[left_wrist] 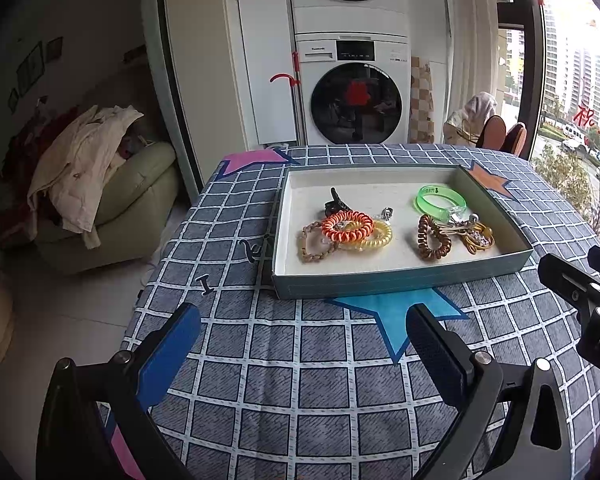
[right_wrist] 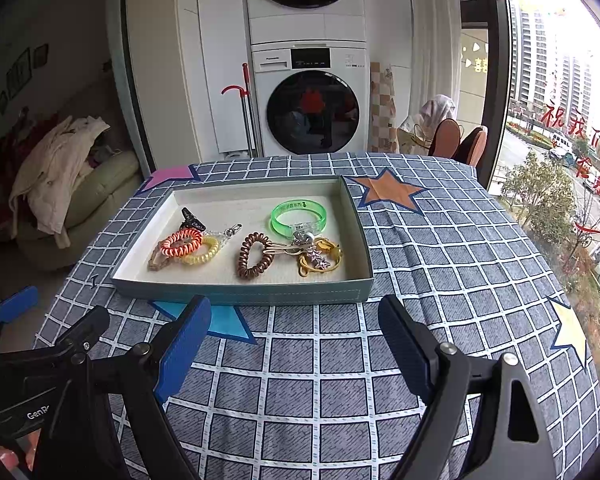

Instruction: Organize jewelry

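Observation:
A shallow grey-green box [left_wrist: 400, 282] [right_wrist: 240, 294] with a white lining sits on the checked tablecloth. It holds an orange coil hair tie [left_wrist: 347, 225] [right_wrist: 181, 242], a yellow coil tie [left_wrist: 374, 237] [right_wrist: 204, 254], a brown coil tie [left_wrist: 433, 238] [right_wrist: 256, 256], a green bangle [left_wrist: 441, 199] [right_wrist: 298, 216], a black claw clip [left_wrist: 336, 202] [right_wrist: 192, 218], a beige band [left_wrist: 314, 242] and gold star pieces [right_wrist: 320, 258]. My left gripper [left_wrist: 304, 326] is open and empty, in front of the box. My right gripper [right_wrist: 294, 320] is open and empty, in front of the box.
The table [right_wrist: 440, 240] wears a blue grid cloth with coloured stars. Behind stand a stacked washer and dryer [right_wrist: 312, 112], a red-handled mop [right_wrist: 242, 112] and two chairs [right_wrist: 456, 140]. An armchair with clothes [left_wrist: 100, 184] is at left, a window at right.

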Demonstrator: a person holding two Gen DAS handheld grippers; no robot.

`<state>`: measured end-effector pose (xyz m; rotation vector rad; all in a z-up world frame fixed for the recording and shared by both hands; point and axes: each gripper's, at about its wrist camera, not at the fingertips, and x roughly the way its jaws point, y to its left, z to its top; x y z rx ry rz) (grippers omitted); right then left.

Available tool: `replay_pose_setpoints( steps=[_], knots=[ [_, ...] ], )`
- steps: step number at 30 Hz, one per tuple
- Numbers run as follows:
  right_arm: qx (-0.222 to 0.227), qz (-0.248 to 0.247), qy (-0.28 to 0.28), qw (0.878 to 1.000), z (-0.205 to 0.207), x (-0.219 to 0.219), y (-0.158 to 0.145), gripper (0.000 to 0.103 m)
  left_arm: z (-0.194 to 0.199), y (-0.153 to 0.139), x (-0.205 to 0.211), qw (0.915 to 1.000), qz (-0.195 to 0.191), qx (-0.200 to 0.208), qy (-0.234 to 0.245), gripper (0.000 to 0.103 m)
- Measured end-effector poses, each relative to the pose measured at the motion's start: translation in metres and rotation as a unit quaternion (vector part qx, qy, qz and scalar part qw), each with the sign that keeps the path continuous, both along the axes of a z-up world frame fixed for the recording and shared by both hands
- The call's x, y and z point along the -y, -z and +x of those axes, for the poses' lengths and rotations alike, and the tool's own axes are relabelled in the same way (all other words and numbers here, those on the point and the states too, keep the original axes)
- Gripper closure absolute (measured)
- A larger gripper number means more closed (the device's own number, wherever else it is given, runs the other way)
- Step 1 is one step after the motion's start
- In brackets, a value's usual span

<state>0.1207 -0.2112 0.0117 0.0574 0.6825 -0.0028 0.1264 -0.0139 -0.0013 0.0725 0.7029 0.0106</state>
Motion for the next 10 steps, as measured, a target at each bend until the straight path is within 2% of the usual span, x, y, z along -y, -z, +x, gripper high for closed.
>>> replay_pose_setpoints(
  steps=[10],
  knots=[
    [0.0,0.0,0.0,1.0,0.0,-0.0002,0.0001,0.015,-0.0004,-0.0001,0.002,1.0,0.003,0.005,0.003,0.0]
  ],
)
